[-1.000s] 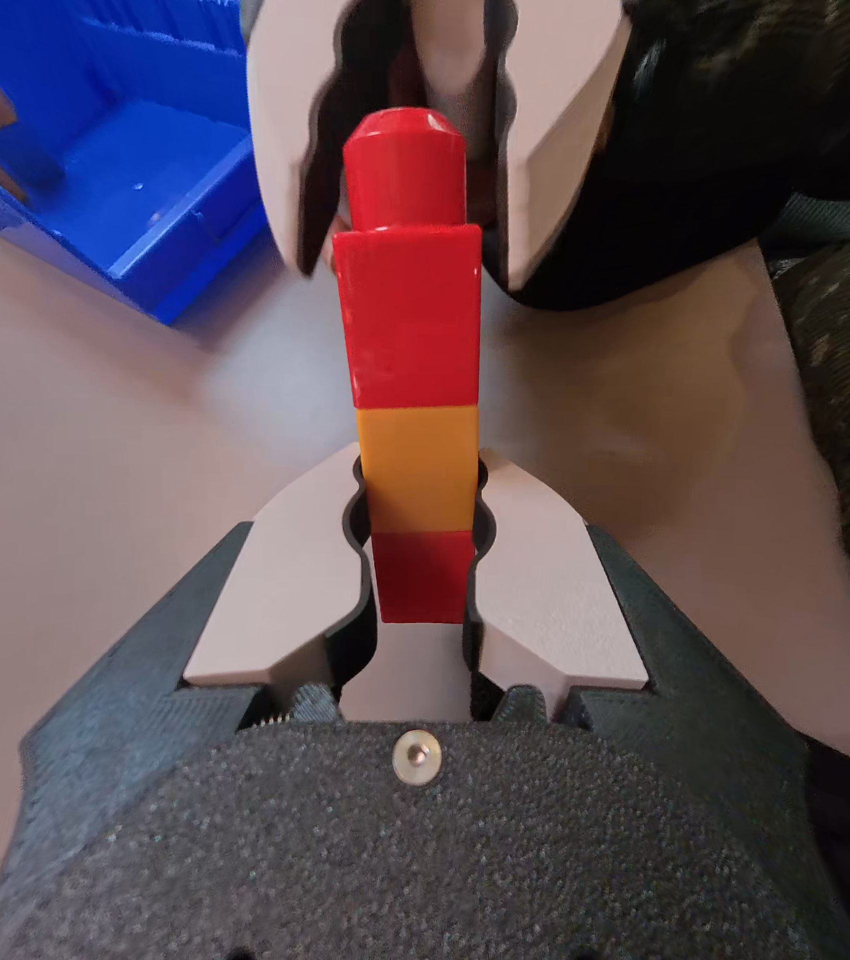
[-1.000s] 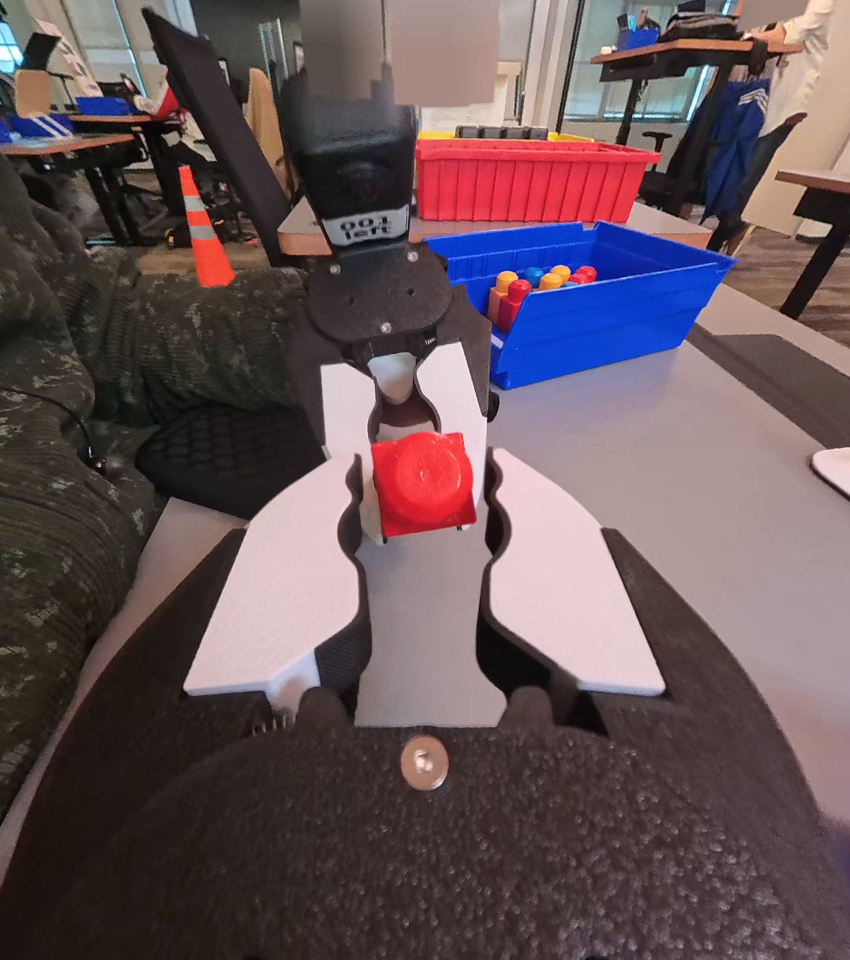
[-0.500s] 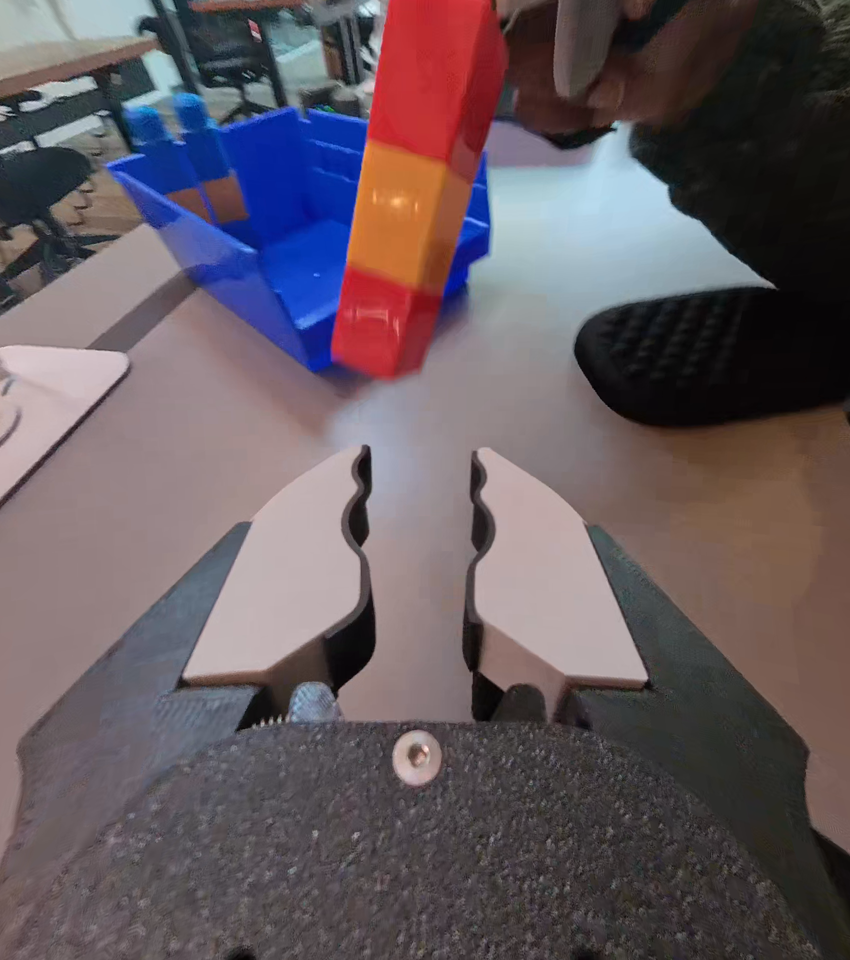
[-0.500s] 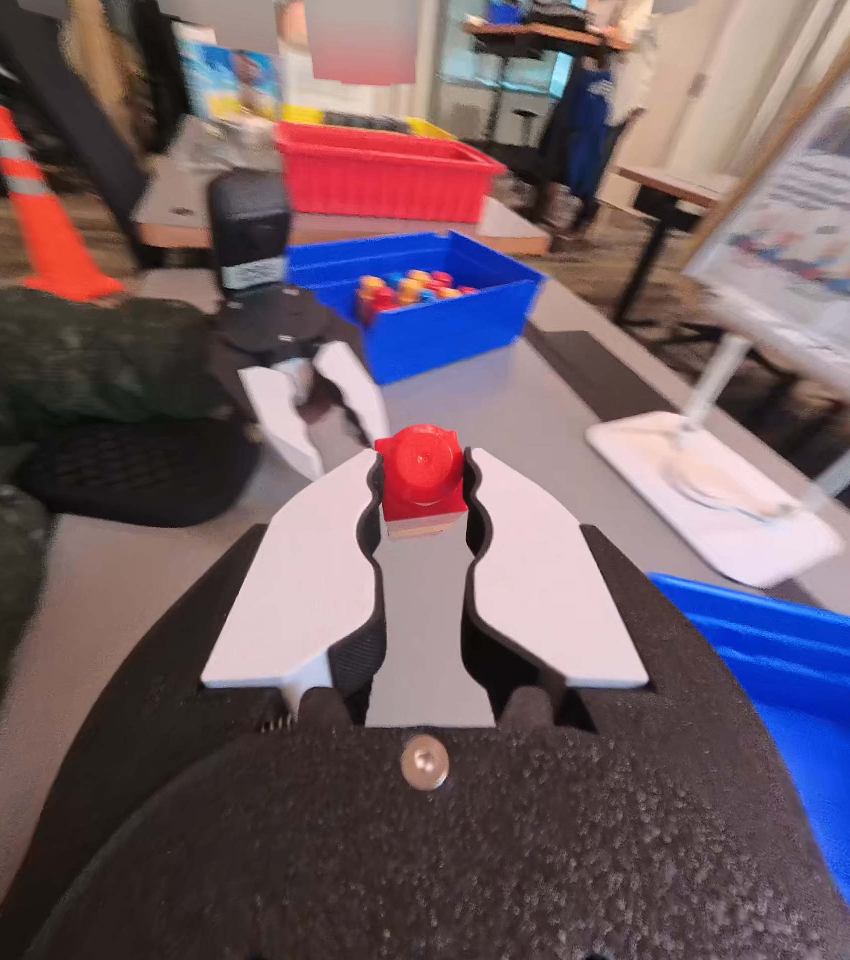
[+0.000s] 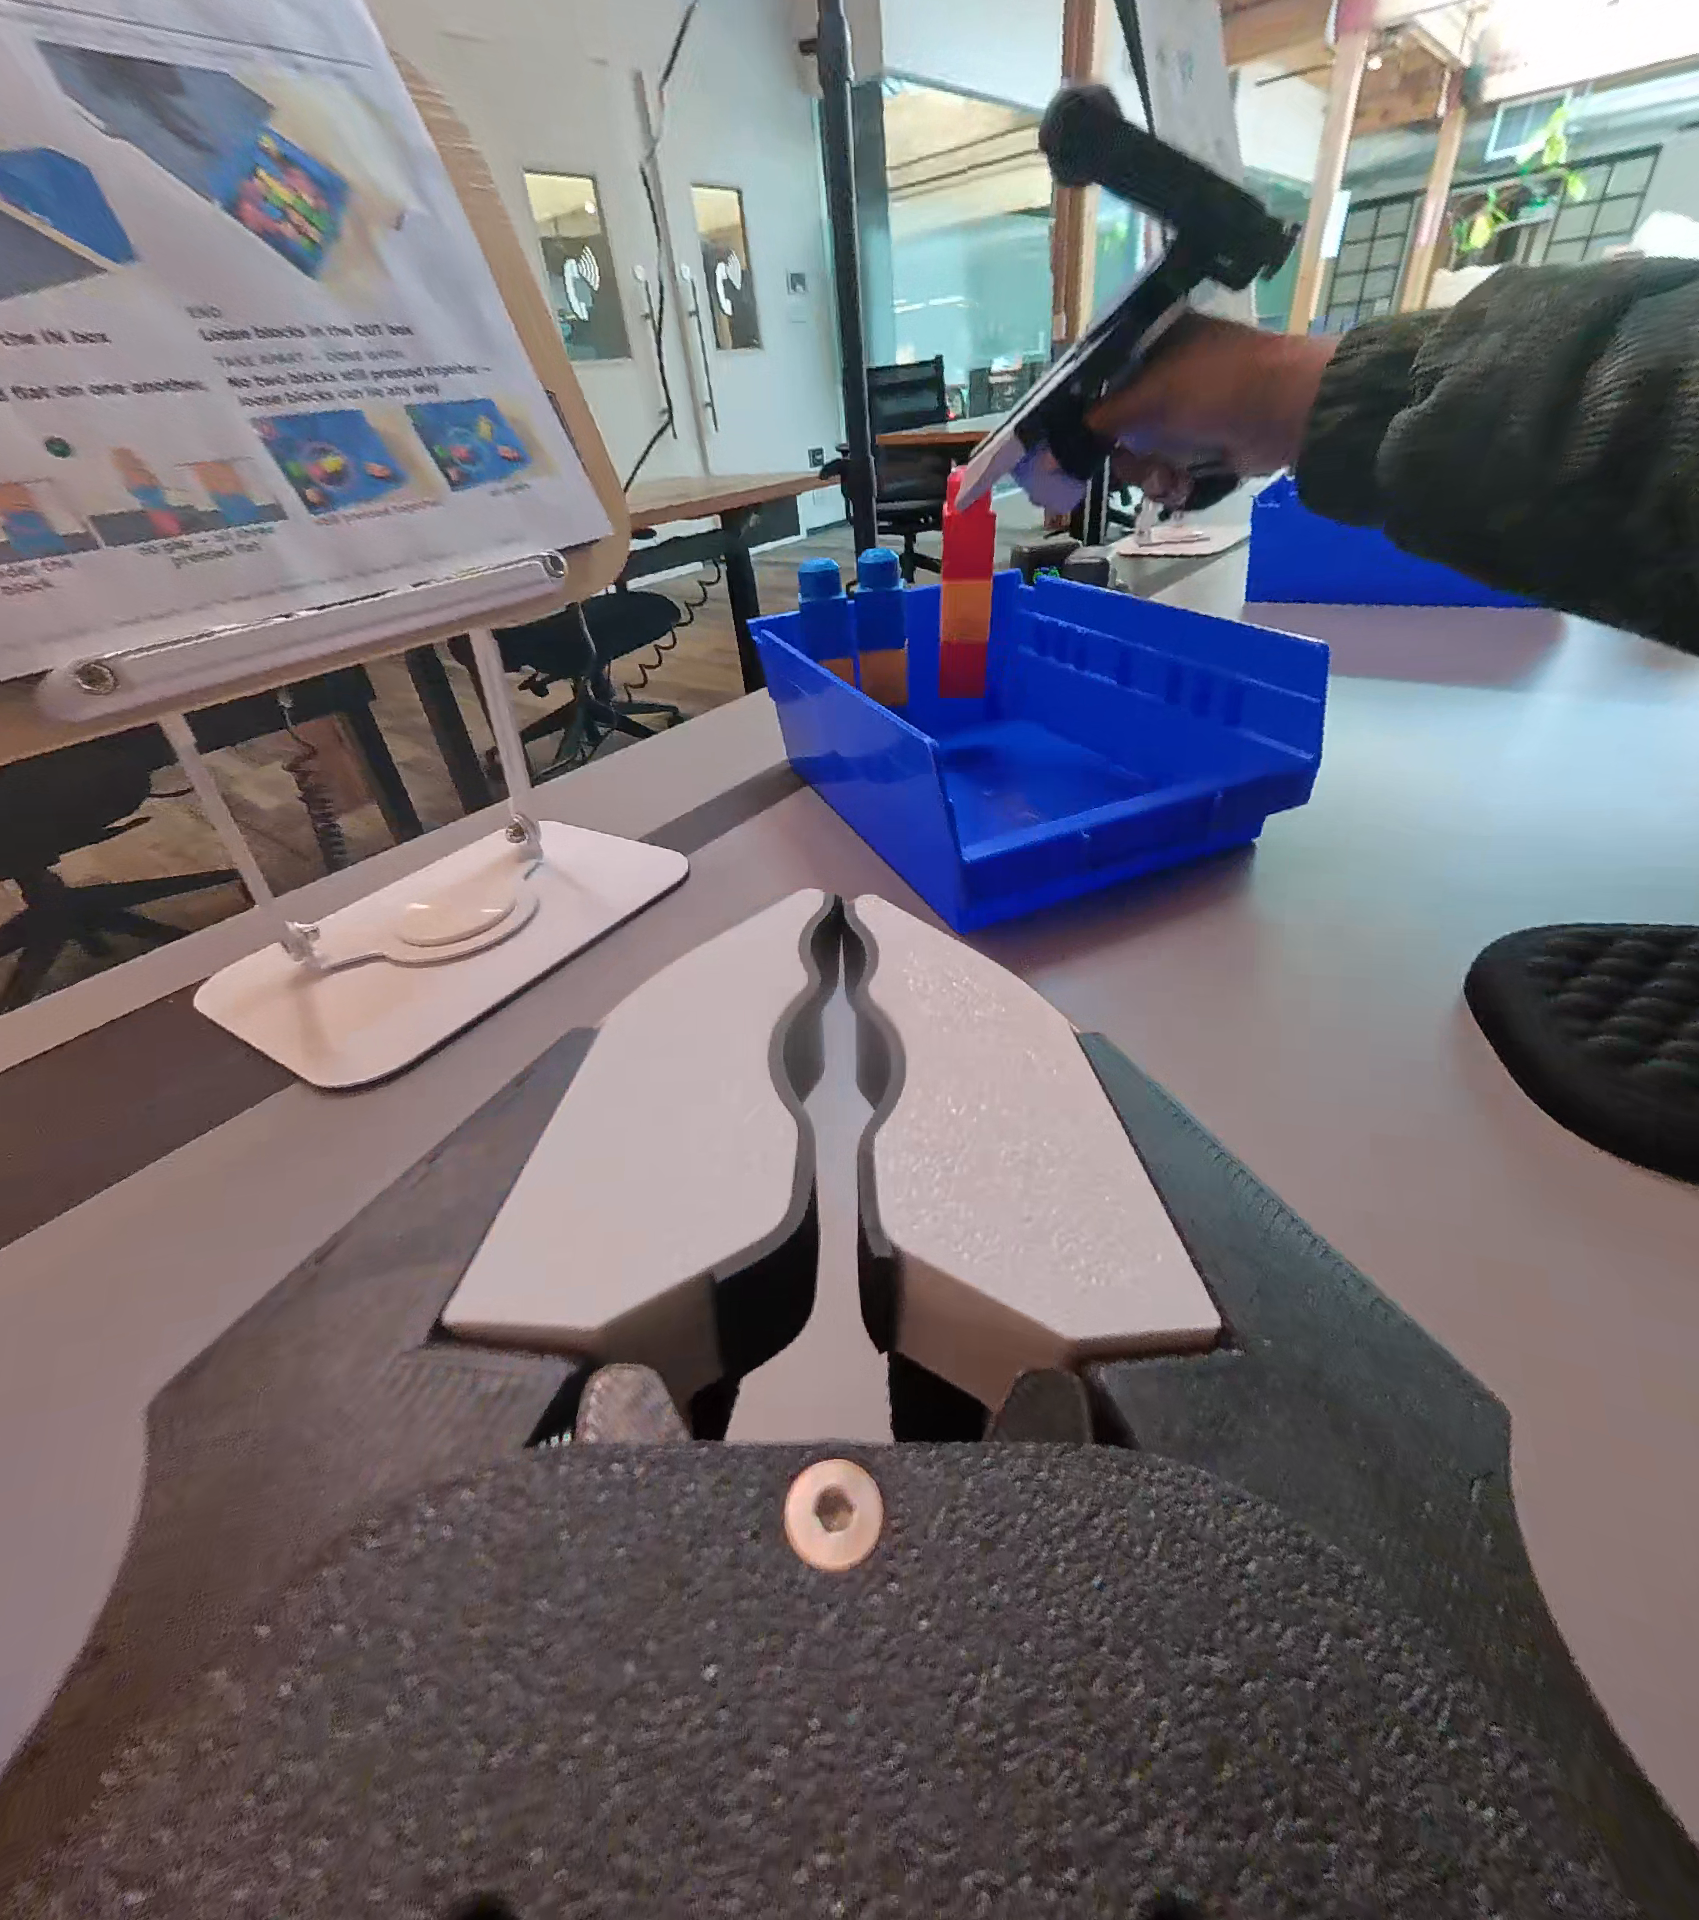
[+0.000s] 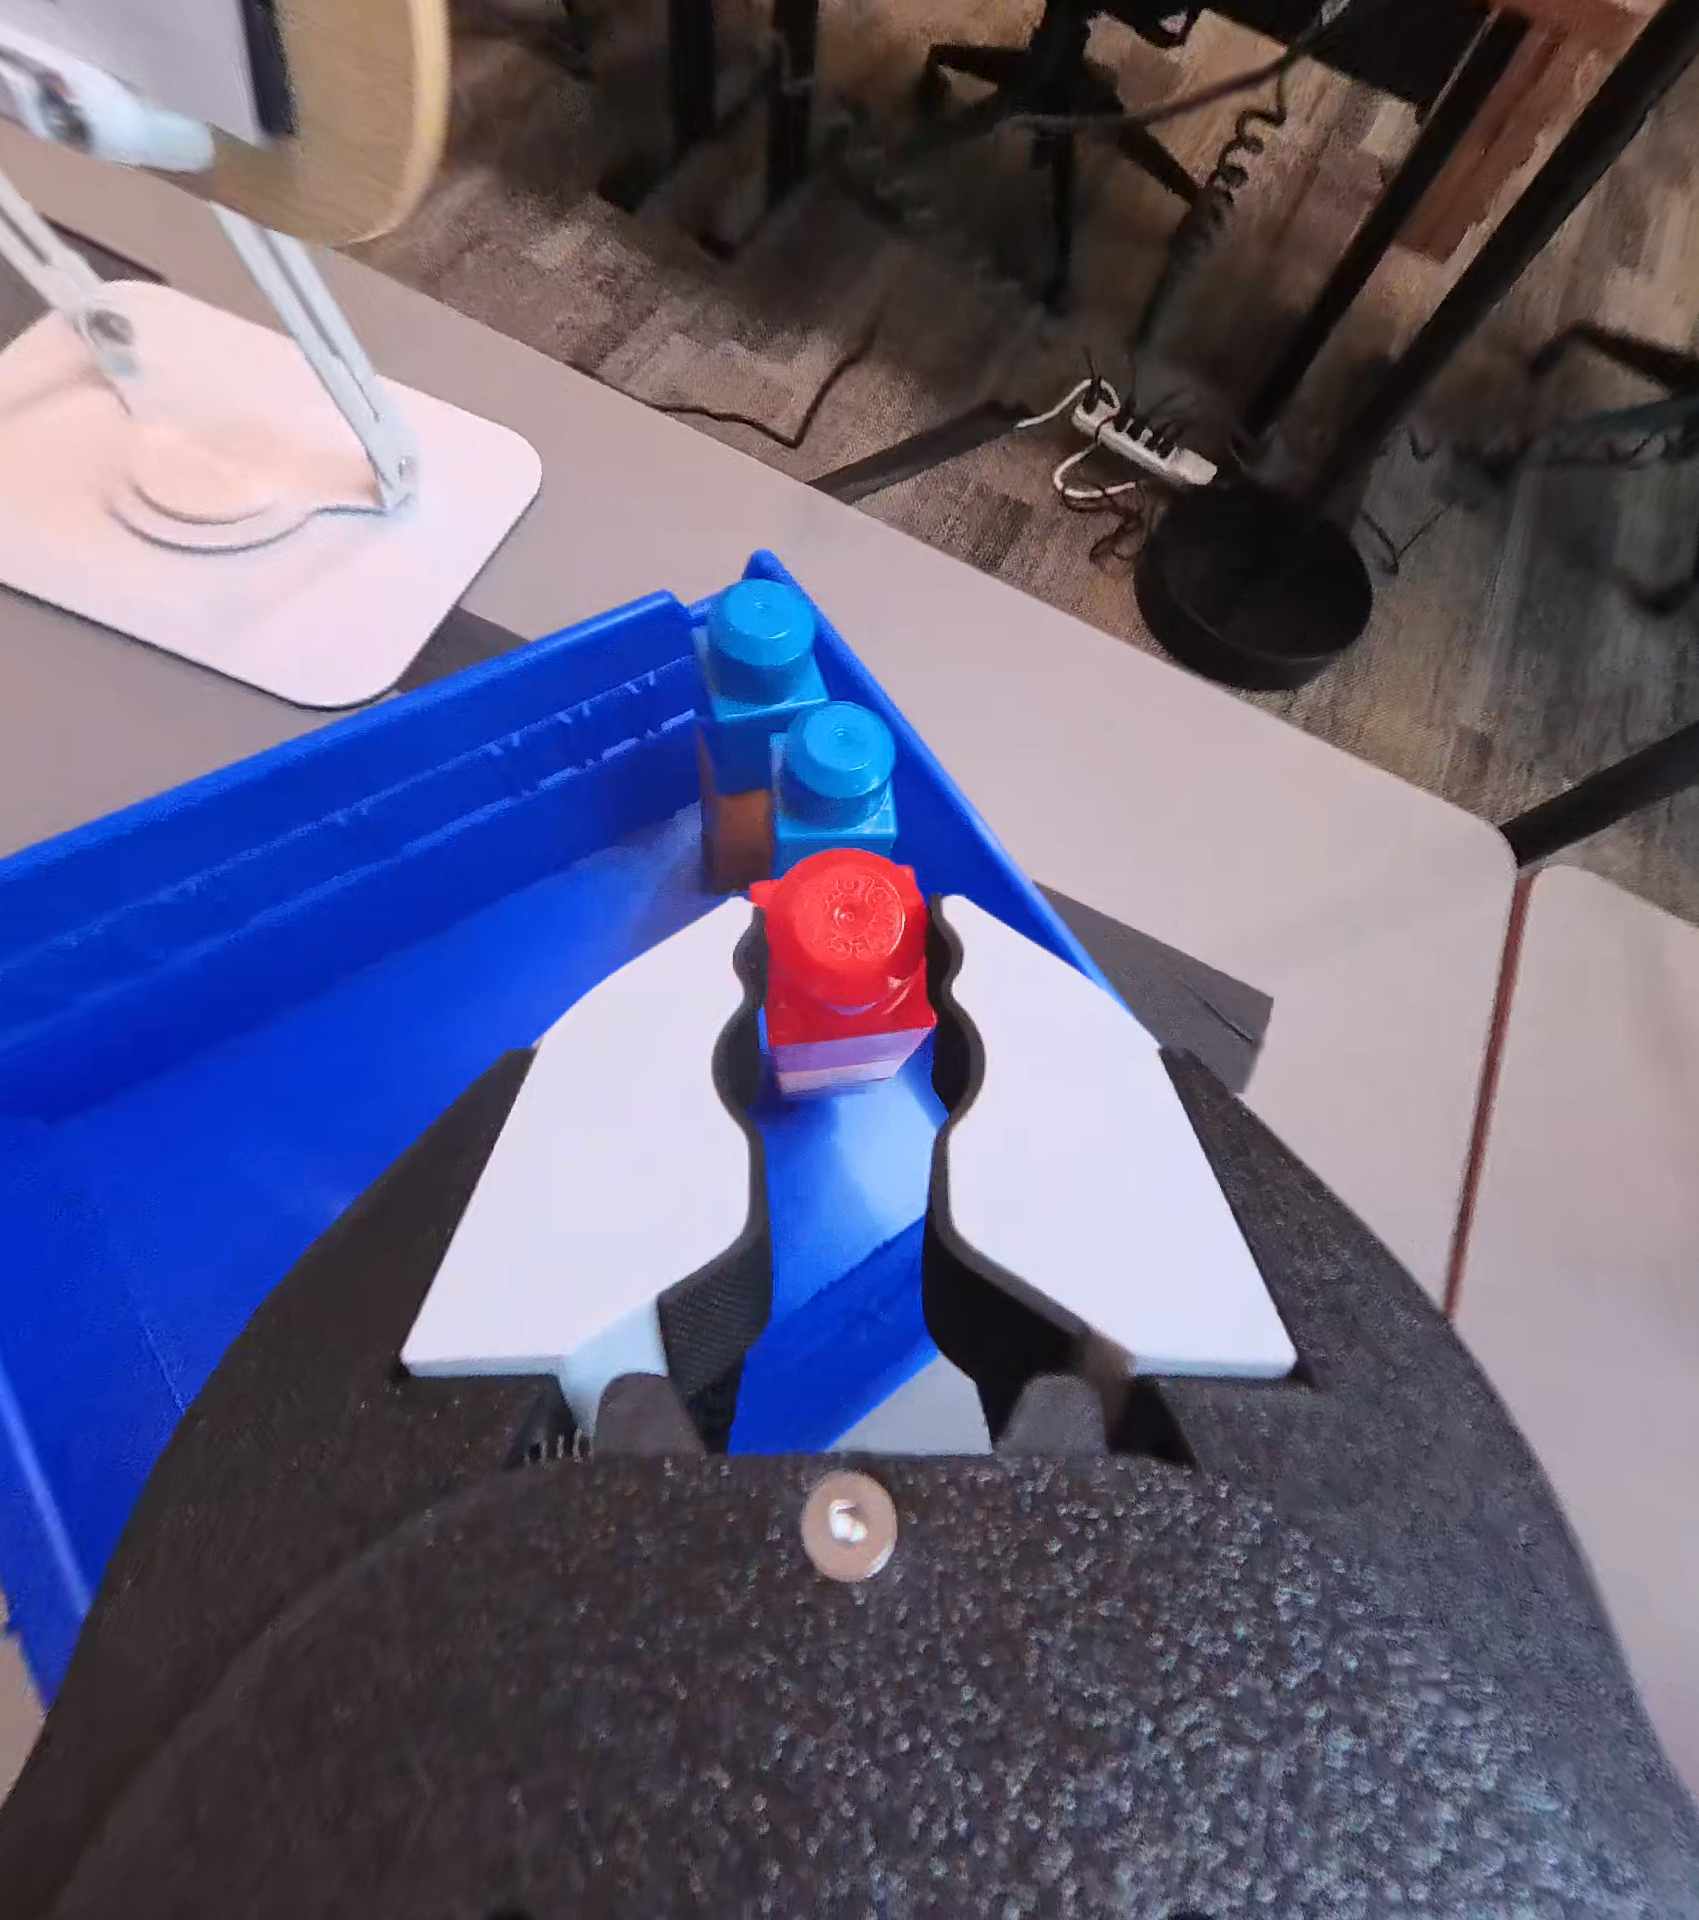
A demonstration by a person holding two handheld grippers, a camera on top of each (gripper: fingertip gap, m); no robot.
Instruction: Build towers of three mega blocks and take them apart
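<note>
A tower of a red, an orange and a red block hangs upright inside the blue bin, next to two blue-topped towers at the bin's far left corner. My right gripper is shut on the tower's top red block and comes down on it from above; it also shows in the left wrist view. The two blue-topped towers stand just beyond it. I cannot tell if the tower touches the bin floor. My left gripper is shut and empty, low over the table, short of the bin.
A white document stand with a printed sheet stands left of the bin; its base also shows in the right wrist view. A black padded rest lies at the right. A second blue bin sits farther back. The table edge runs behind the bin. Tip to tip, the grippers are about 45 cm apart.
My left gripper let go of the tower, drew back and closed. My right gripper took the tower by its top block and carried it into the blue bin beside the blue-topped towers.
</note>
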